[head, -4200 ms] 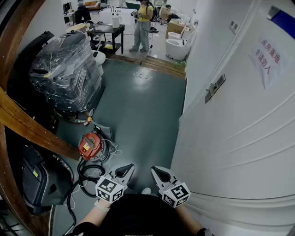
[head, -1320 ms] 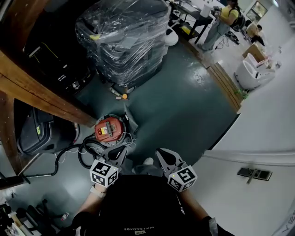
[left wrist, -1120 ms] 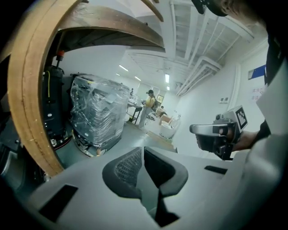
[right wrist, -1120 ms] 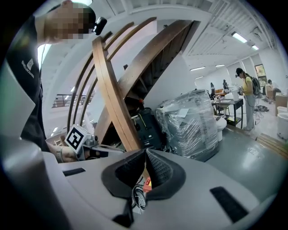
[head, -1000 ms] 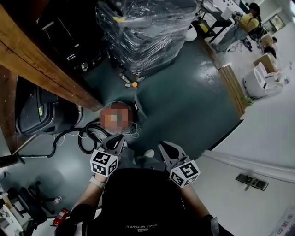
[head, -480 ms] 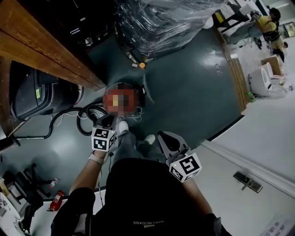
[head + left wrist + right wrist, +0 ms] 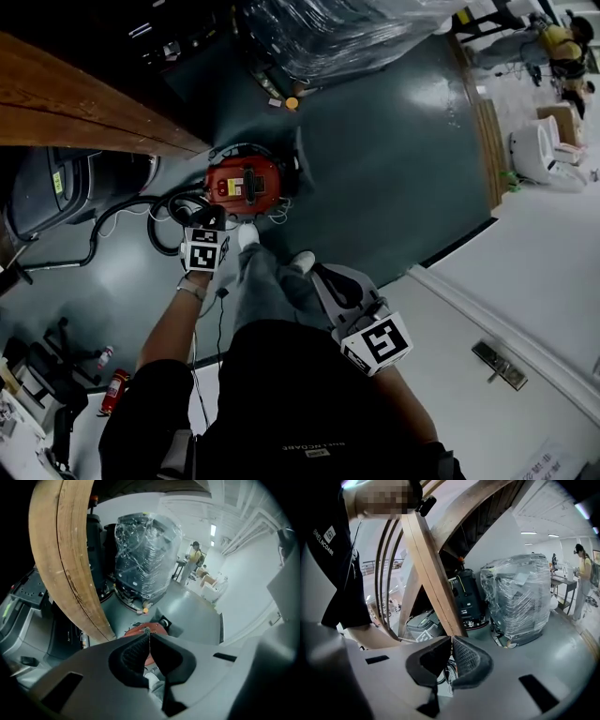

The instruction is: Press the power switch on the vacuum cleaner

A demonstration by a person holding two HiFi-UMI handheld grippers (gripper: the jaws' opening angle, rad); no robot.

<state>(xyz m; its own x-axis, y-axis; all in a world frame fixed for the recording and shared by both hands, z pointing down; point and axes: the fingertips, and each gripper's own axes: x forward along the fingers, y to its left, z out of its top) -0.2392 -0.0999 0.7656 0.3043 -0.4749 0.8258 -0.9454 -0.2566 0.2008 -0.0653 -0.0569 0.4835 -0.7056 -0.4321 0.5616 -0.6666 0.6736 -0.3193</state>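
Note:
The vacuum cleaner is a round red canister with a black rim, standing on the dark green floor; its black hose coils at its left. My left gripper is stretched out low, its shut tips just short of the canister's near left edge. In the left gripper view the shut left gripper has the red top right behind its tips. My right gripper stays back by my legs, shut and empty; its own view shows the right gripper with the jaws together. I cannot make out the switch.
A plastic-wrapped stack stands beyond the vacuum. A wooden beam crosses at the left above a black machine. White wall runs along the right. A person in yellow stands far off. My white shoes are beside the canister.
My left gripper has reached forward and down from beside my body to the vacuum's near edge. The right gripper has stayed near my body. The view has tilted further down.

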